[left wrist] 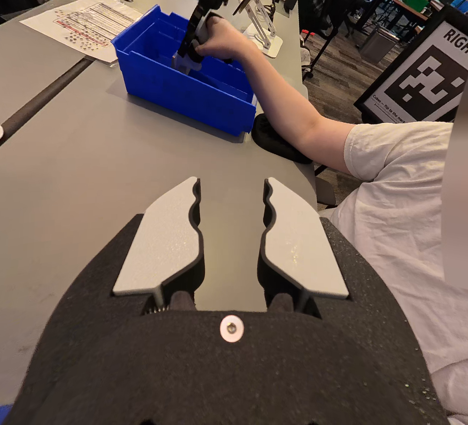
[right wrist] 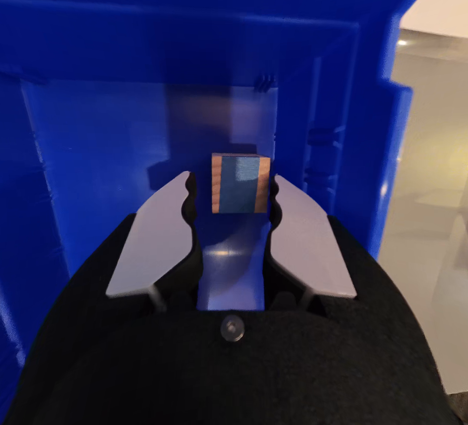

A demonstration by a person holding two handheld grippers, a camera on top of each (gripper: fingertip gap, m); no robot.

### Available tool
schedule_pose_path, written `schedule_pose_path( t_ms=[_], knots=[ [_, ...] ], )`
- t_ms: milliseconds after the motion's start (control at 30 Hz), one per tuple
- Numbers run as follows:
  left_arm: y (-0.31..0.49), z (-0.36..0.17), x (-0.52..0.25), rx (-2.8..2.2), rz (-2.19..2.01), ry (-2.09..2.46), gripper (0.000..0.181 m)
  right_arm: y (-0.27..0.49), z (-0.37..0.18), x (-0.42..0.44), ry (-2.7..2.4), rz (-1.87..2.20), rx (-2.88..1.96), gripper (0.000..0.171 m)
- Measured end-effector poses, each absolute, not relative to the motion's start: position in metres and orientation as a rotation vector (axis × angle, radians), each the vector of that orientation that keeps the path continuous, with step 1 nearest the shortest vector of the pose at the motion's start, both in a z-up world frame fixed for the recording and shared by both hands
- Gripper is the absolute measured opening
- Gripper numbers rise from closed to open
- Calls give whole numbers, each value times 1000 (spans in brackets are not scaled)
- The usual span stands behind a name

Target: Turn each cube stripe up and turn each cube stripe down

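Observation:
A small wooden cube with a wide blue stripe on the face towards the camera sits on the floor of the blue bin. My right gripper is open, pointing down into the bin, with the cube between its fingertips; the right finger is very close to the cube, and a gap shows at the left finger. In the left wrist view the right gripper reaches into the blue bin, held by a hand. My left gripper is open and empty above the grey table.
A printed sheet lies on the table left of the bin. A black pad lies under the person's forearm at the table's right edge. A white stand is behind the bin. A framed marker sign stands at the right.

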State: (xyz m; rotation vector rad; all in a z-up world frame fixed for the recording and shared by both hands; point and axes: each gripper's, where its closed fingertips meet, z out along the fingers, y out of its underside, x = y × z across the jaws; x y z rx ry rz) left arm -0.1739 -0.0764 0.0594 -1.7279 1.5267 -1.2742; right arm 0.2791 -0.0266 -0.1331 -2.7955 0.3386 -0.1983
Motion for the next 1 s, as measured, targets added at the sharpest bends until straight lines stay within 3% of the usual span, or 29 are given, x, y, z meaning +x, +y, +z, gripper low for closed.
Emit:
schedule_pose_path(
  t_ms=[167, 333, 433, 633, 733, 1000],
  knots=[
    [-49, 71, -210, -1770, -1084, 1446, 50, -20, -72, 260, 232, -164, -2600, 62],
    [45, 52, -328, -1989, -285, 1180, 52, -22, -34, 239, 141, -98, -2485, 60],
    [60, 16, -377, -2033, -87, 1333, 61, -22, -36, 234, 122, -54, -2492, 61],
    [74, -51, -407, -2359, -156, 1340, 67, -25, -53, 238, 120, -70, -2560, 64],
    [90, -62, -407, -2489, -159, 1175, 52, -23, -53, 236, 110, -73, -2560, 63],
    [98, -84, -403, -2793, -194, 651, 51, -24, -58, 233, 76, -83, -2589, 64]
  ],
)
